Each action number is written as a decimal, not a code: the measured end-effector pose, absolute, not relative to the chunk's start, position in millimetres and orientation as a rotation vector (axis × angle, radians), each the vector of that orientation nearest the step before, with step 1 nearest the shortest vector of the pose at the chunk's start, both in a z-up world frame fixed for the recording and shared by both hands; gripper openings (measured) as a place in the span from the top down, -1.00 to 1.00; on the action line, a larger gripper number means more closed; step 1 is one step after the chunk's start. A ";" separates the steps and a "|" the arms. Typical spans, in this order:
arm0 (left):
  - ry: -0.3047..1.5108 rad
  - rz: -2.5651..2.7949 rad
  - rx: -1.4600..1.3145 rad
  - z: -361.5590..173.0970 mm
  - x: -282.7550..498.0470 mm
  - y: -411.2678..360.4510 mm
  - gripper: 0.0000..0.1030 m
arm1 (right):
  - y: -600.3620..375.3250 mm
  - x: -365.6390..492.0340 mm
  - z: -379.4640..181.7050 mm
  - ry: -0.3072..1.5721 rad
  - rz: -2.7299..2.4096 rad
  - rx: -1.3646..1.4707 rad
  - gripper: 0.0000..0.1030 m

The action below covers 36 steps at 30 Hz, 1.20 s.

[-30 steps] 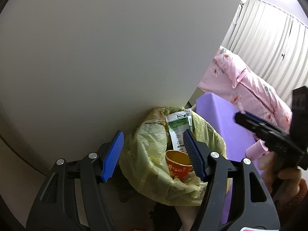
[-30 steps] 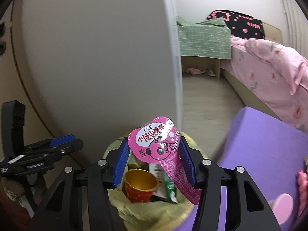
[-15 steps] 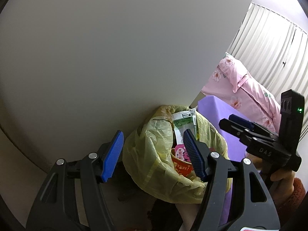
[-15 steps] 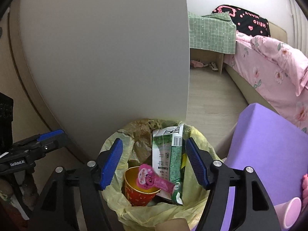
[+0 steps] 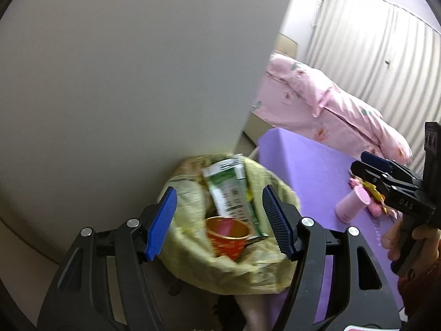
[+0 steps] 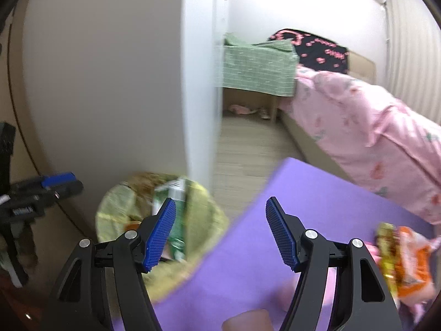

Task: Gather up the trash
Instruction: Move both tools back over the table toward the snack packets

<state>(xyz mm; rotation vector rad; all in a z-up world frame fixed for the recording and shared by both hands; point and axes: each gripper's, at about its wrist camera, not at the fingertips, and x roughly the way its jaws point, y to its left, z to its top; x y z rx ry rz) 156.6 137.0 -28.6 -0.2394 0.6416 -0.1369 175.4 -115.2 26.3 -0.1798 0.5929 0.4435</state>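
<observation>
- Jaws on the right gripper [image 6: 220, 230] hang wide apart with nothing between them, over the edge of the purple tabletop [image 6: 317, 201].
- Left gripper [image 5: 217, 220] is spread too, empty, pointing down at the yellow-lined trash bin [image 5: 193, 256].
- Bin holds a red cup [image 5: 227, 235] with a pink wrapper [image 5: 226, 224] lying in it, plus a green-and-white carton [image 5: 228, 190].
- Snack bags [image 6: 402, 264] and a pink cup [image 5: 352, 204] sit on the tabletop.
</observation>
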 end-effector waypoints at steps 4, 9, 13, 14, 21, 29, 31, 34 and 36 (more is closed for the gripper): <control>0.634 -0.203 -0.189 -17.7 159.6 105.2 -0.19 | -160.1 164.6 27.6 0.620 0.329 -0.177 -0.24; 0.632 -0.310 -0.142 -11.4 167.6 60.0 -0.19 | -222.0 151.4 25.2 0.630 0.191 -0.135 -0.24; 0.635 -0.441 -0.084 -5.5 176.0 6.0 -0.19 | -269.2 137.6 22.3 0.633 0.112 -0.116 -0.24; 0.633 -0.470 -0.070 -4.4 177.3 -4.8 -0.19 | -279.4 134.3 22.0 0.630 0.092 -0.117 -0.24; 0.678 -0.677 -0.019 -1.3 199.0 -108.2 -0.19 | -370.2 121.5 30.8 0.600 -0.079 -0.123 -0.24; 0.686 -0.758 0.029 1.7 233.0 -201.7 -0.19 | -490.7 169.6 19.6 0.619 -0.252 0.106 -0.24; 0.711 -0.758 0.008 -1.6 244.1 -211.5 -0.19 | -504.3 198.8 8.9 0.644 -0.245 0.172 -0.24; 0.715 -0.752 0.006 -5.6 250.4 -220.0 -0.19 | -514.4 241.3 -2.8 0.677 -0.243 0.238 -0.24; 0.713 -0.742 0.020 -7.3 253.0 -222.9 -0.19 | -519.5 266.6 -10.4 0.704 -0.242 0.277 -0.20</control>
